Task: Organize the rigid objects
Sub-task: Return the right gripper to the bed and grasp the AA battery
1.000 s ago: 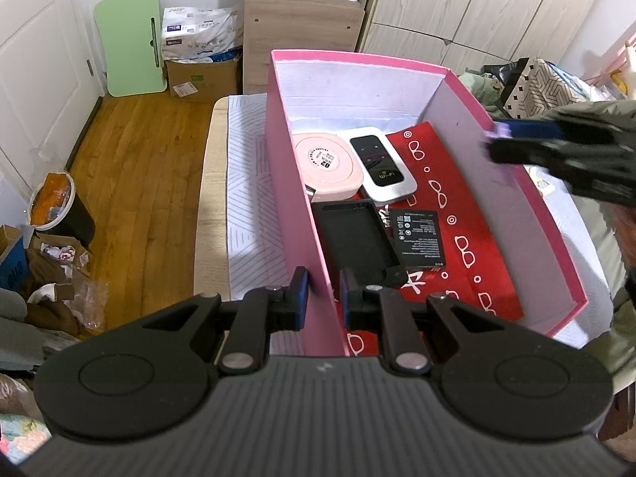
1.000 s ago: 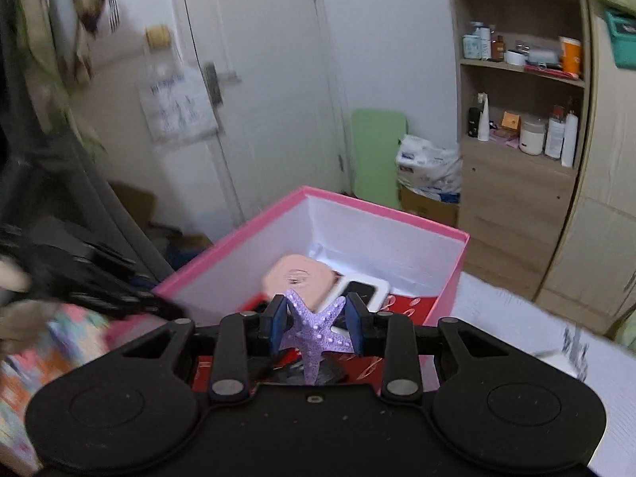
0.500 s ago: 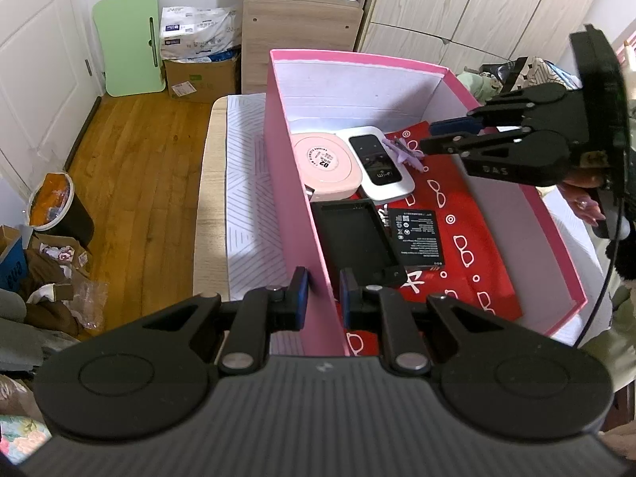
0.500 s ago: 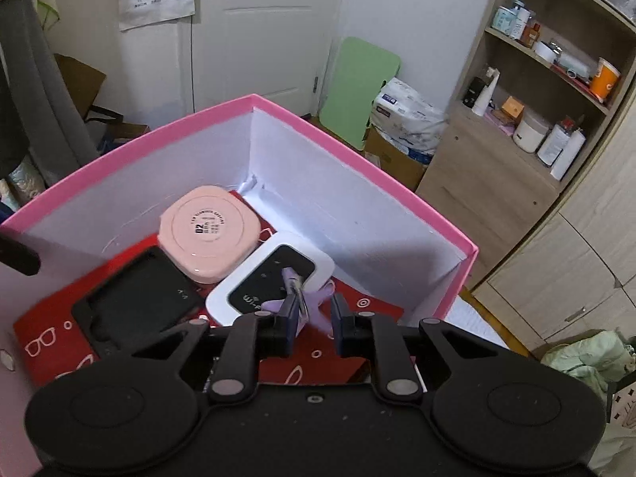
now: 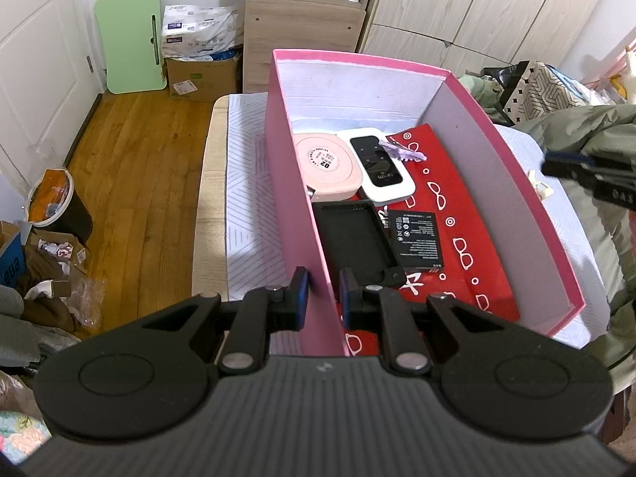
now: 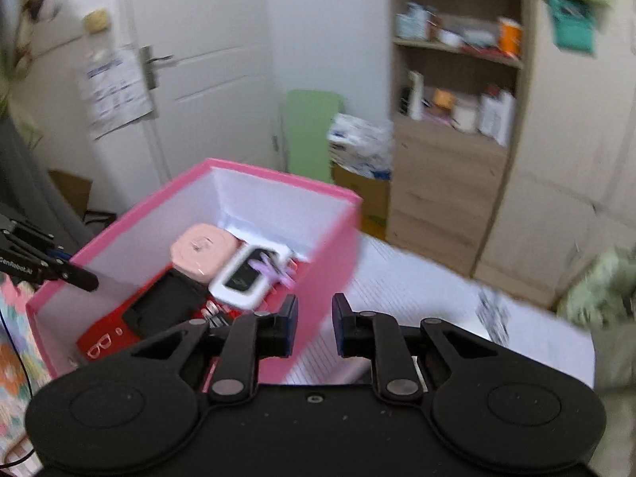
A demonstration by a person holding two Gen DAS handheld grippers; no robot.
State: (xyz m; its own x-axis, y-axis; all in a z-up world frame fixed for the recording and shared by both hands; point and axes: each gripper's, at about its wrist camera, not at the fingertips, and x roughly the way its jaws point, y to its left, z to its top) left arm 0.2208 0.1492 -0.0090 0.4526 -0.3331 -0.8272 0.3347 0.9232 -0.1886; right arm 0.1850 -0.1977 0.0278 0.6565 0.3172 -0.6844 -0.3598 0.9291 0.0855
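A tall pink box [image 5: 516, 183] stands on a striped cloth. My left gripper [image 5: 322, 296] is shut on its near left wall; its tip [image 6: 79, 278] also shows in the right wrist view. In the box, on a red glasses-print bag [image 5: 449, 198], lie a pink round case [image 5: 328, 163], a white wifi device [image 5: 381, 171], a black tray [image 5: 353, 238] and a black battery [image 5: 417, 242]. A purple starfish [image 5: 401, 153] [image 6: 274, 272] rests on the wifi device. My right gripper [image 6: 316, 318] is outside the box's right wall, jaws slightly apart and empty.
The striped cloth [image 5: 246, 183] covers a small table with wood floor to its left. A small cream piece [image 5: 540, 189] lies on the cloth right of the box. A wooden cabinet [image 5: 302, 28], a green board [image 5: 131, 39] and a bin [image 5: 55, 202] stand around.
The right gripper carried the purple starfish into the box, left it on the wifi device, and drew back out over the right wall. The left gripper kept its hold.
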